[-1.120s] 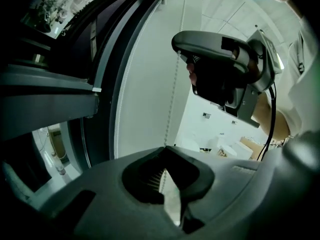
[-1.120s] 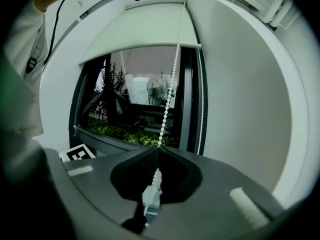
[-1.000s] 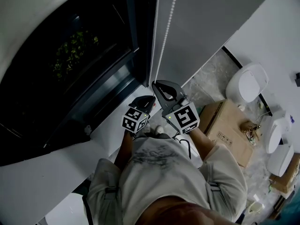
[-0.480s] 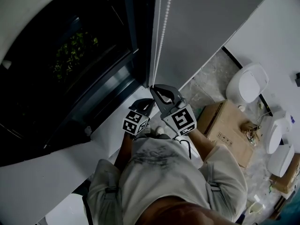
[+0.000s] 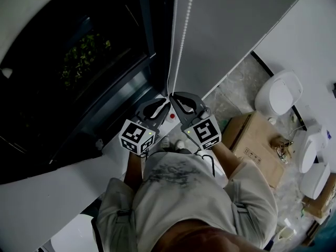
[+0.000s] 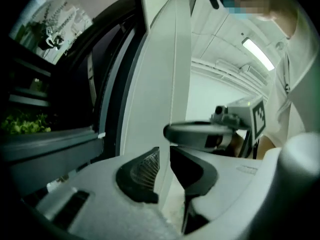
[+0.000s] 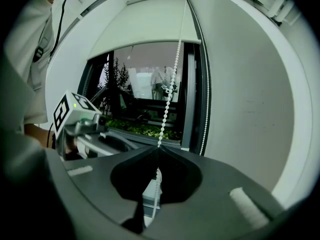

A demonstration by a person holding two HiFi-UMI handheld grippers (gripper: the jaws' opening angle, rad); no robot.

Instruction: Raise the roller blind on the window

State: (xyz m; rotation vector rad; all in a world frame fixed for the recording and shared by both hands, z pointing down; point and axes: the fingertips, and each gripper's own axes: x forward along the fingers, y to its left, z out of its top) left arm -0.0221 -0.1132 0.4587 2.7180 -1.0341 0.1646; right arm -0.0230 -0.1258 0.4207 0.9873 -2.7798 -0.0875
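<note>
The white bead chain hangs from the roller blind, which is rolled high at the top of the window. My right gripper is shut on this chain just above its jaws; in the head view it sits at the foot of the chain. A second strand runs along the window frame. My left gripper is beside and below the right one, its jaws opening with a narrow gap and nothing between them. In the head view it is just left of the chain.
The dark window and its sill lie to the left. A cardboard box and white ceramic fixtures stand on the floor to the right. Green plants show outside.
My left gripper has opened its jaws and drawn back down and to the left, off the chain. The right gripper has risen slightly and stays shut on the chain.
</note>
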